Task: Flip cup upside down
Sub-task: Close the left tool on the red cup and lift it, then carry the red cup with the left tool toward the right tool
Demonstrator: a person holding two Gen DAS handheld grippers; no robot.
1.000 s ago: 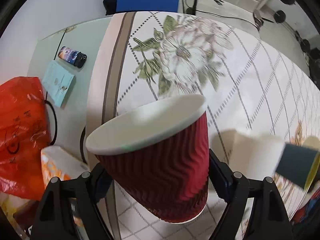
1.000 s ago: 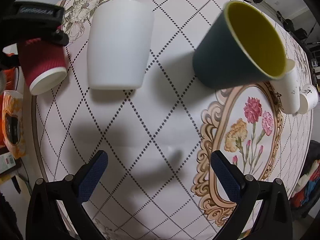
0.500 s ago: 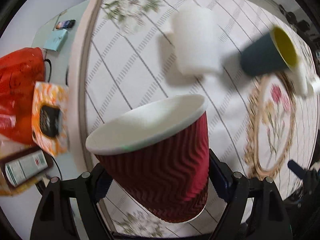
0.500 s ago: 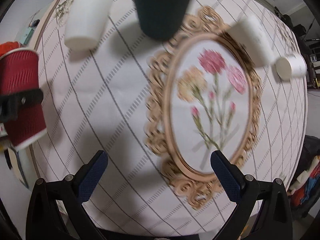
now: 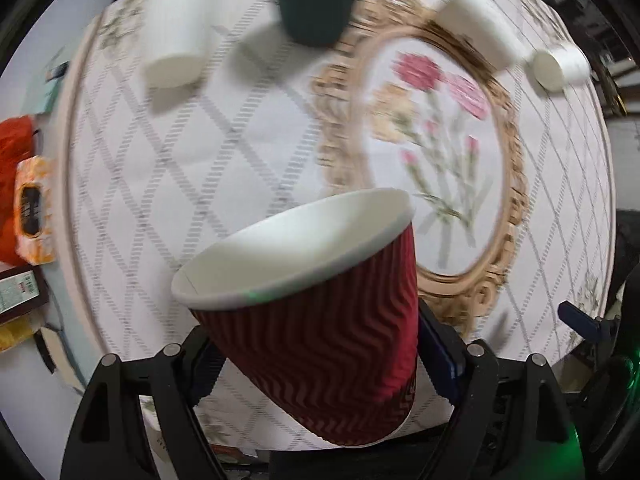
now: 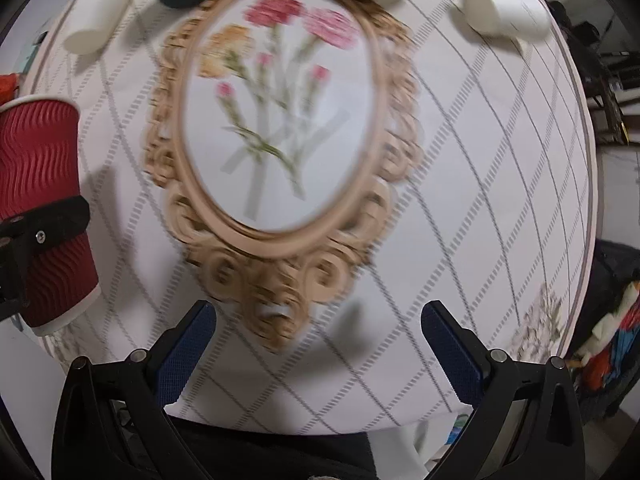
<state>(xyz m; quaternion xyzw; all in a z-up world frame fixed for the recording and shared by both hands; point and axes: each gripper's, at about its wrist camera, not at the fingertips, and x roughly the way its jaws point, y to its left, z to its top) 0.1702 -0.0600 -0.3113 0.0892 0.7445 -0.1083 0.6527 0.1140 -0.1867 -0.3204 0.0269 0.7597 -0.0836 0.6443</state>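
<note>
Red ribbed cup [image 5: 320, 344] sits clamped in my left gripper [image 5: 320, 364], its jaws pressed against both sides of the wall; I see it raised above the table [image 5: 248, 168], rim tilted up and away from the camera. From the right wrist view the same cup [image 6: 36, 184] shows at the far left, mouth upward, a black finger across its side. Further right, my right gripper [image 6: 318, 354] hangs with jaws spread wide and nothing between them, above the oval flower print [image 6: 280, 120]. A white cup [image 6: 504, 12] lies on its side at the far right.
</note>
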